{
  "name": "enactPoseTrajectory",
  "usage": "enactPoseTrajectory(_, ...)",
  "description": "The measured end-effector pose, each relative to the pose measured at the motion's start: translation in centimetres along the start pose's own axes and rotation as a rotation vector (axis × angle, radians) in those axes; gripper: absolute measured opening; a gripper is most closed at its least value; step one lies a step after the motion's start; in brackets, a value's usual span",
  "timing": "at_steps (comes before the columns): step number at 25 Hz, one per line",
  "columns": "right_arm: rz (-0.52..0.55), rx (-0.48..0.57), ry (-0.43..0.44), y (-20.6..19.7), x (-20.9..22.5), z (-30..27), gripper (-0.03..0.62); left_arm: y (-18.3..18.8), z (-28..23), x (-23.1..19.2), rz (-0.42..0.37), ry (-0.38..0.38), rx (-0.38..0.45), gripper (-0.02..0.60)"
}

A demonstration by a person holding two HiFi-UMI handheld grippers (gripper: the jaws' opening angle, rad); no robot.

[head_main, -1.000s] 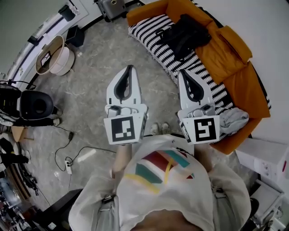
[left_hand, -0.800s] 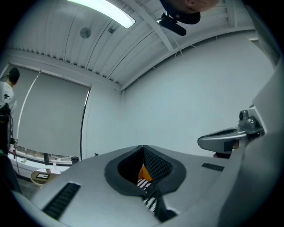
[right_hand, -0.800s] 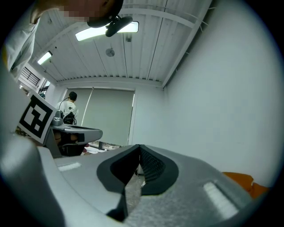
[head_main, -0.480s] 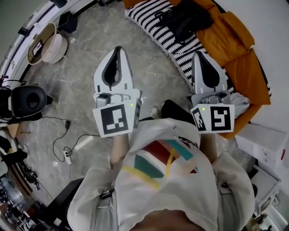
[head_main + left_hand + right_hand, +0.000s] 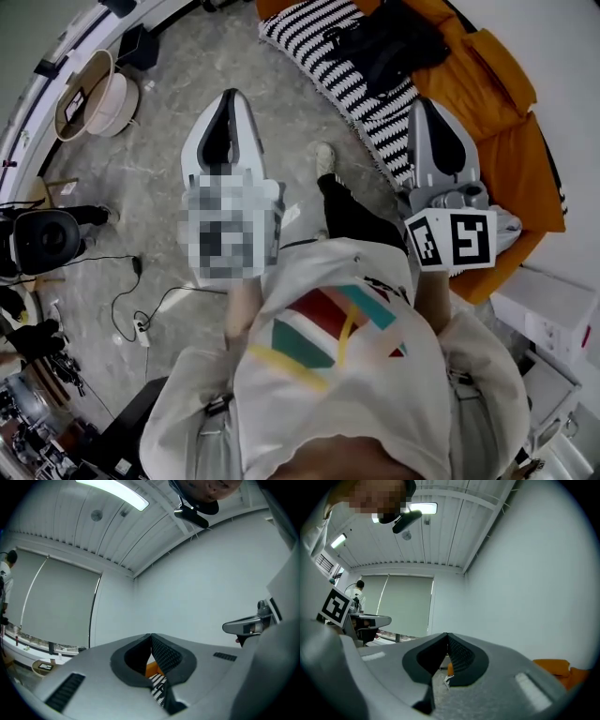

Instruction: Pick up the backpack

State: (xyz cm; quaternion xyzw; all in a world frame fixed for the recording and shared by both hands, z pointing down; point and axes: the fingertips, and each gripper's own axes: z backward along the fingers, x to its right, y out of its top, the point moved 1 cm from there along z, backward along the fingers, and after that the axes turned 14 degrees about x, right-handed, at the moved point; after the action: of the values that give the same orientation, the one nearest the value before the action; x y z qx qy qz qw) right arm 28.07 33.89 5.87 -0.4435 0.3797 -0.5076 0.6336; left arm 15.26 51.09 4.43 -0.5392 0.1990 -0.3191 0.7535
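The black backpack (image 5: 389, 39) lies on the black-and-white striped cover (image 5: 323, 47) of the orange sofa (image 5: 497, 122) at the top of the head view. My left gripper (image 5: 231, 96) is held out over the grey floor, shut and empty, short of the sofa. My right gripper (image 5: 427, 105) is also shut and empty, over the striped cover's near edge and below the backpack. In the left gripper view the left gripper (image 5: 151, 635) has its jaws touching, with a strip of striped cover (image 5: 157, 686) showing below them. The right gripper (image 5: 447, 634) in its own view is closed too.
A pale round basket (image 5: 89, 94) stands on the floor at the far left. A black round stool (image 5: 47, 239) and cables (image 5: 141, 300) lie at the left. A light cloth (image 5: 506, 220) rests on the sofa's near end. A white cabinet (image 5: 553, 309) is at the right.
Both grippers have moved forward toward the sofa. A leg has stepped forward between them, and the backpack now lies nearer the top of the head view.
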Motion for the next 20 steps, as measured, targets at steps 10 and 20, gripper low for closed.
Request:
enactPoseTrajectory(10,-0.014,-0.012,0.035,-6.2,6.4,-12.9,0.005,-5.8,-14.7,-0.7,-0.02,-0.045,-0.021,0.015)
enactPoseTrajectory(20,0.03,0.003,-0.051,-9.1,15.4,-26.6,0.005,-9.6,-31.5,-1.8,0.044,-0.083,0.024,0.015)
